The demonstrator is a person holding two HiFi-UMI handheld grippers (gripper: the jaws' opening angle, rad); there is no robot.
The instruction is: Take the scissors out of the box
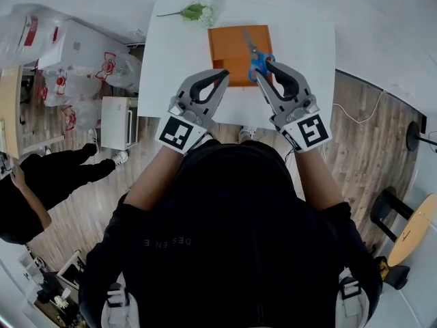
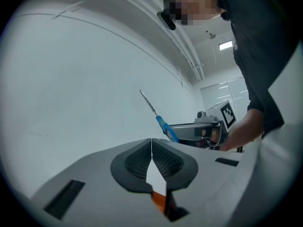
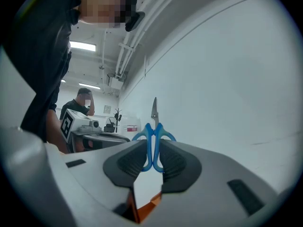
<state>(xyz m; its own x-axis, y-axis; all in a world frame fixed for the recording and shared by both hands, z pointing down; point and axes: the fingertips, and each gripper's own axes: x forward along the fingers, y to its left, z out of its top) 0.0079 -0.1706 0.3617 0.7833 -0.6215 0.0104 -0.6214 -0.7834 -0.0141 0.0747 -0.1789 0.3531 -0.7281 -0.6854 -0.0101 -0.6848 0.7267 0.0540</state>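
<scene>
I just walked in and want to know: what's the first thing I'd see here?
The blue-handled scissors stand out first, pinched in the right gripper over the orange box on the white table. Beside it the left gripper is shut on nothing, and a flower sprig lies at the table's far edge.

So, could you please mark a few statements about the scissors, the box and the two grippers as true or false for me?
1. The right gripper is shut on the blue handles of the scissors. True.
2. The scissors lie flat inside the orange box. False: they sit in the right gripper's jaws, blades pointing away from it, clear of the box.
3. The left gripper has its jaws together with nothing between them. True.
4. The box is the only thing on the white table. False: a green sprig lies at the table's far edge, beyond the box.
</scene>
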